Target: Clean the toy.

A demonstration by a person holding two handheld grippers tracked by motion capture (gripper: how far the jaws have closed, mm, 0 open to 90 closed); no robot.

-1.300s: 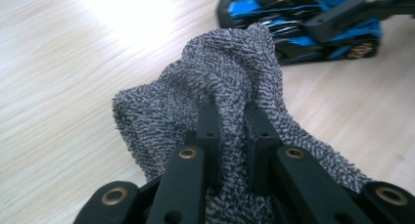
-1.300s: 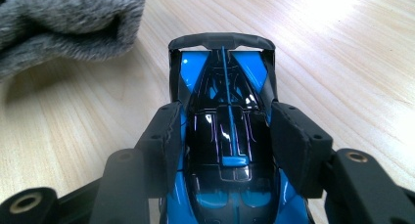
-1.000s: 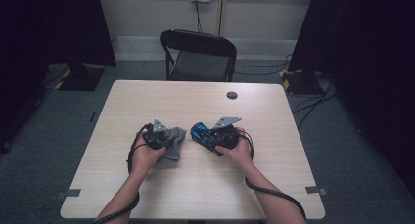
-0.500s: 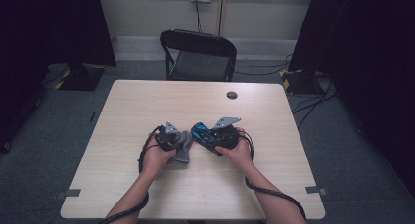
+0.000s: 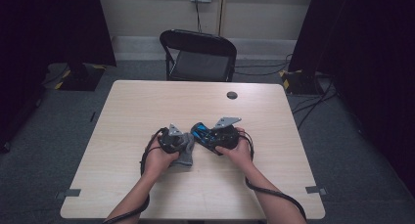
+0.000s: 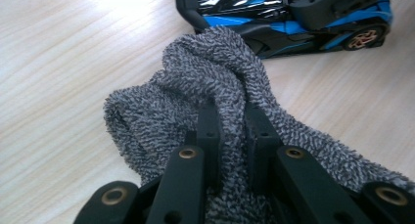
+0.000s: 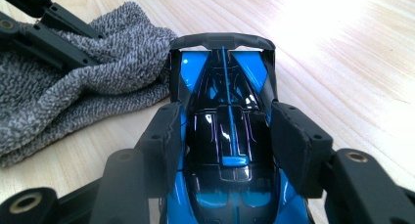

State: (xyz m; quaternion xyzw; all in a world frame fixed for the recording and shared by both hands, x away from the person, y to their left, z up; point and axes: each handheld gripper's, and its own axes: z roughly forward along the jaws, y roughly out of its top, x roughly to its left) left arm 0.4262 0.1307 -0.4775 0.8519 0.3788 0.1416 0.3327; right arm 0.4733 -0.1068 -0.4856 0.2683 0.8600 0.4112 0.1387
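A blue and black toy car (image 7: 225, 136) sits on the wooden table (image 5: 147, 101), with my right gripper (image 7: 227, 141) shut on its sides. In the high view the toy car (image 5: 204, 134) lies at mid table under my right gripper (image 5: 210, 136). My left gripper (image 6: 234, 131) is shut on a bunched grey cloth (image 6: 195, 92). The cloth's folded tip touches the rear end of the car (image 6: 293, 18) in the left gripper view. In the high view the grey cloth (image 5: 185, 150) hangs from my left gripper (image 5: 182, 142), just left of the car.
A black folding chair (image 5: 198, 55) stands beyond the table's far edge. A small dark round disc (image 5: 232, 95) lies on the table's far side. Cables trail from both grippers toward the near edge.
My left gripper has moved right with the grey cloth, closing up to the toy car. The right gripper and the car have kept still.
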